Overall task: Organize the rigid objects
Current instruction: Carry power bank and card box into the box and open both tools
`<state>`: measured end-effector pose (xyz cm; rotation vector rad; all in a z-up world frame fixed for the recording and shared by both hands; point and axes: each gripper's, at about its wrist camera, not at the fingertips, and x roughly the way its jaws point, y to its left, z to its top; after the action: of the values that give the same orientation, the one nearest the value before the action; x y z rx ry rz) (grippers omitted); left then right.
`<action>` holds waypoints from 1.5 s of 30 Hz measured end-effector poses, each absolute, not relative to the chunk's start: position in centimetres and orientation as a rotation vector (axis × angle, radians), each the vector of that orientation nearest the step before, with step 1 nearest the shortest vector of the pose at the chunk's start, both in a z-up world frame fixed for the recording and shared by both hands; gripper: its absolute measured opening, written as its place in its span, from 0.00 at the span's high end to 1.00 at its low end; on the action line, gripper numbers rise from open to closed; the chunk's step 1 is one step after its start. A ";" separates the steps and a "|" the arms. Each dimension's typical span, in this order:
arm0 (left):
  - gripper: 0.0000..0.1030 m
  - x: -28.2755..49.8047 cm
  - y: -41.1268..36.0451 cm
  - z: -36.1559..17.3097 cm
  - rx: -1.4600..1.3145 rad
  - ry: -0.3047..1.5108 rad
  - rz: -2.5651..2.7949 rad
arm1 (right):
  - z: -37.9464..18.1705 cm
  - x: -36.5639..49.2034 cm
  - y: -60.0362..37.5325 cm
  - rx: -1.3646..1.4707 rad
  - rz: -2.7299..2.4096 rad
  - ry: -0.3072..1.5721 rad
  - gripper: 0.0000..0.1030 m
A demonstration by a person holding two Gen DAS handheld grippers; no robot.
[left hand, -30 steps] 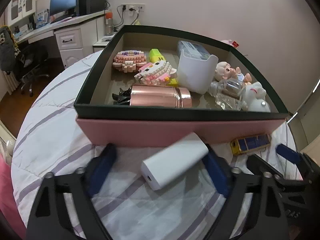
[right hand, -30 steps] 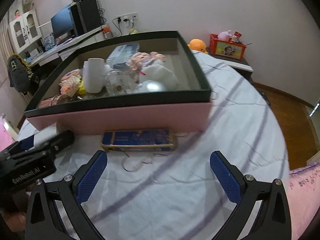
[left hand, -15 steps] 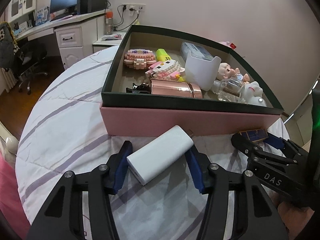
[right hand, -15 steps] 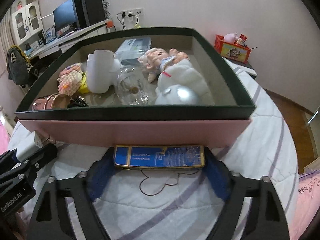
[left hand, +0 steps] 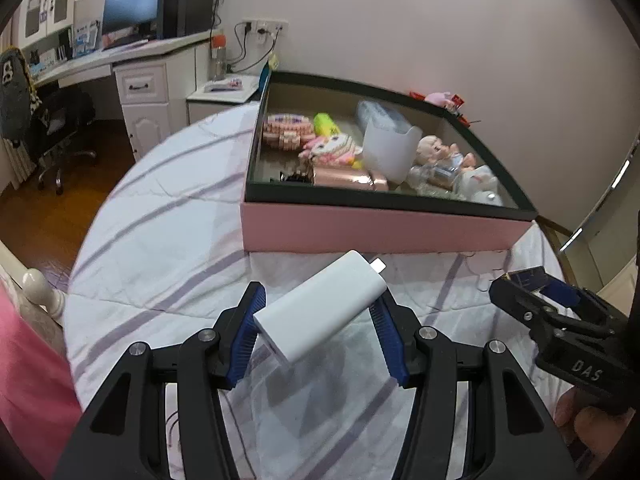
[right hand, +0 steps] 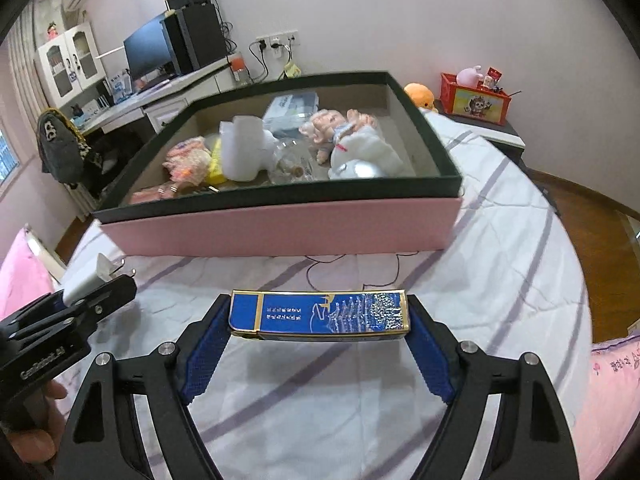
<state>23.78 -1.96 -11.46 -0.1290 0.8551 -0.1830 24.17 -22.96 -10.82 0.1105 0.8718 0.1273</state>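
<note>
bed: striped sheet (right hand: 500, 240) under my pink box (right hand: 280, 228)
left gripper (left hand: 320, 320): pinching white charger (left hand: 320, 312)
right gripper (right hand: 320, 328): clamping blue carton (right hand: 320, 314)

Both grippers went from open to clamped. Left gripper (left hand: 320, 330) closed on white power bank (left hand: 322, 316); right gripper (right hand: 319, 338) closed on blue-gold box (right hand: 319, 314). Both items now lifted off the bedsheet (right hand: 500, 264), looks like; box further from the pink tray (right hand: 280, 226).
</note>
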 end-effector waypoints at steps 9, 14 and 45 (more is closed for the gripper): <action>0.47 23.9 -1.6 -6.7 -0.121 0.759 -0.207 | -5.9 23.5 -22.2 0.094 0.168 0.776 0.19; 0.47 26.0 -2.0 -3.9 -0.092 0.694 -0.207 | -4.0 25.3 -22.3 0.087 0.173 0.736 0.19; 0.09 41.1 -5.4 -7.1 -0.029 0.825 -0.179 | -8.7 41.5 -24.2 0.057 0.107 0.889 0.00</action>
<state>41.09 -5.42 -7.06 -0.0291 0.8248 -0.1790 41.53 -24.16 -8.75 0.0574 0.8891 0.1073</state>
